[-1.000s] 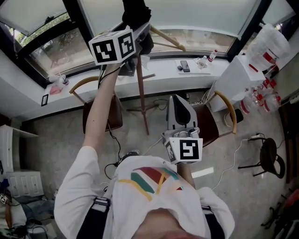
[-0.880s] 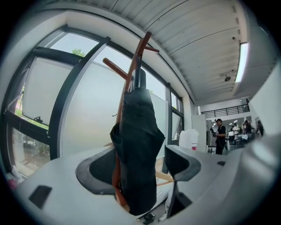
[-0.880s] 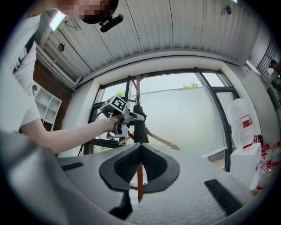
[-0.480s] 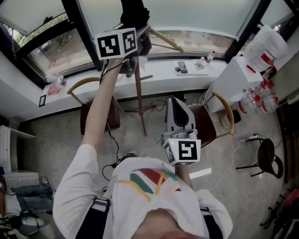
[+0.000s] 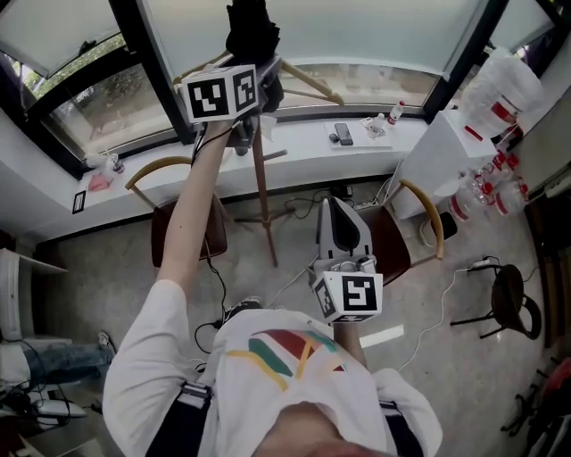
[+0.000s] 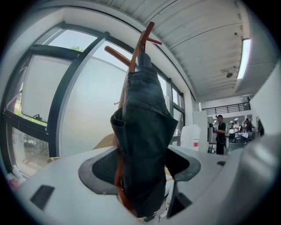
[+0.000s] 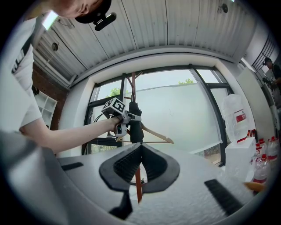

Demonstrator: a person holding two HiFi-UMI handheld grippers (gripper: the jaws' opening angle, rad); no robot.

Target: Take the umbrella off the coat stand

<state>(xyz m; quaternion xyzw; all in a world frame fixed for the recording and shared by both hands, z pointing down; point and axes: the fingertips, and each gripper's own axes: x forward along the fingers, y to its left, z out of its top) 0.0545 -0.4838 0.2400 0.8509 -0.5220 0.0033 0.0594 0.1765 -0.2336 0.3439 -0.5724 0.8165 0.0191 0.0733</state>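
Note:
The folded black umbrella (image 5: 251, 27) hangs at the top of the wooden coat stand (image 5: 261, 192), in front of the window. My left gripper (image 5: 264, 78) is raised at arm's length and shut on the umbrella. In the left gripper view the dark fabric (image 6: 142, 145) fills the space between both pads, with the stand's pegs (image 6: 145, 37) above. My right gripper (image 5: 337, 210) is held low by my chest, shut and holding nothing. From the right gripper view, the umbrella (image 7: 135, 121) and the left gripper (image 7: 127, 115) show far ahead on the stand (image 7: 133, 88).
A wooden hanger (image 5: 312, 85) hangs on the stand beside the umbrella. Two chairs with curved wooden backs (image 5: 147, 170) (image 5: 428, 201) flank the stand. The white windowsill (image 5: 303, 143) holds a phone (image 5: 343, 134). A white cabinet (image 5: 451, 152) with bottles is at right, and cables (image 5: 437, 312) cross the floor.
The left gripper stays up on the umbrella with only a slight shift. The right gripper has barely moved. A person's legs have come into view at the lower left.

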